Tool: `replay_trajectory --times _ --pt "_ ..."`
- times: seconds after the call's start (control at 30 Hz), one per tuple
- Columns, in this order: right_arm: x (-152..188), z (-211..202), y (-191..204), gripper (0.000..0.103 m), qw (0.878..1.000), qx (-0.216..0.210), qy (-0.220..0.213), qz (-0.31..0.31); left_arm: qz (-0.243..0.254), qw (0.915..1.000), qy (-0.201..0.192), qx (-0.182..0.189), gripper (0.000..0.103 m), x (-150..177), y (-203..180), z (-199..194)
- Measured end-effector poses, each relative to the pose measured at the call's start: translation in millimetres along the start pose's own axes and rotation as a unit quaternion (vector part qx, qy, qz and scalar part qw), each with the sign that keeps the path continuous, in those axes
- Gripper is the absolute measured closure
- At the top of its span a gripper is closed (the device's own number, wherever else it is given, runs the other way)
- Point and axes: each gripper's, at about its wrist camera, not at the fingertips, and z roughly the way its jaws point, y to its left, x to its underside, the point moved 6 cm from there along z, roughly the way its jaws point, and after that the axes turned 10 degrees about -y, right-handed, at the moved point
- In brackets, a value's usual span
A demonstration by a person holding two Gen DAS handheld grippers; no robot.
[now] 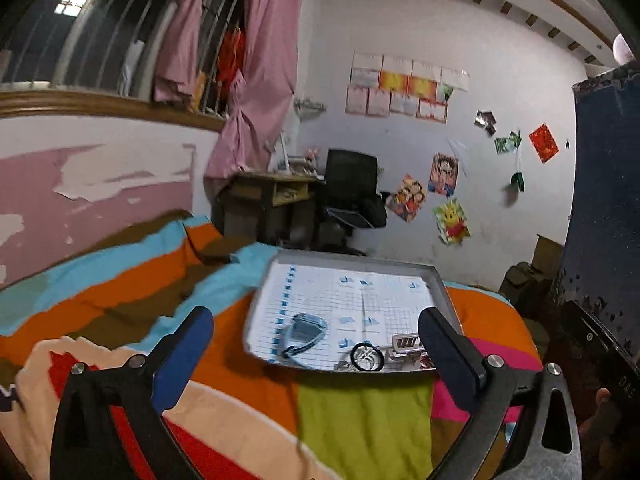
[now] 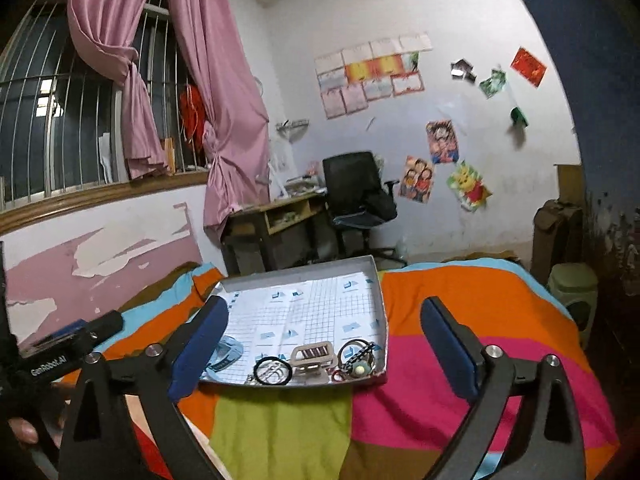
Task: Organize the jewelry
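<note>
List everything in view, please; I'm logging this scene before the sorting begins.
tray: 1, grey, paper-lined, on bed
watch: 1, pale blue, tray's near left
hair tie: 1, black, tray's near edge
hair clip: 1, beige, beside hair tie
elastics pile: several, mixed, tray's near right corner
blanket: 1, multicoloured, under tray
office chair: 1, black, by desk
desk: 1, wooden, under window
curtains: pink, window
posters: several, back wall
left tool: open, empty
right tool: open, empty

You're in a home bedroom: a bed (image 2: 460, 320) under a striped, many-coloured blanket, pink curtains (image 2: 224, 92) at a barred window, cartoon posters (image 2: 442, 142) on the wall, a desk (image 2: 276, 210) with an office chair (image 2: 352, 188).
</note>
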Motion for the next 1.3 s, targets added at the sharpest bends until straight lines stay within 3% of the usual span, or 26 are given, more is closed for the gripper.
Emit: replay_trajectory --times 0.37,0.63,0.93,1.3 --pt "-17 -108 28 0.001 0.997 0.023 -0.067 -0.031 0.008 0.9998 -0.02 0.0 0.0 8 44 -89" --pt "-12 -165 58 0.001 0.996 0.015 -0.059 -0.063 0.008 0.9999 -0.013 0.001 0.0 23 65 -127" --pt "15 -189 65 0.001 0.997 0.014 -0.014 -0.072 0.012 0.9999 -0.008 -0.004 0.0 44 71 -147" --pt "23 -185 58 0.001 0.997 0.03 0.004 -0.074 0.02 0.9997 0.0 -0.01 0.0 53 72 -145"
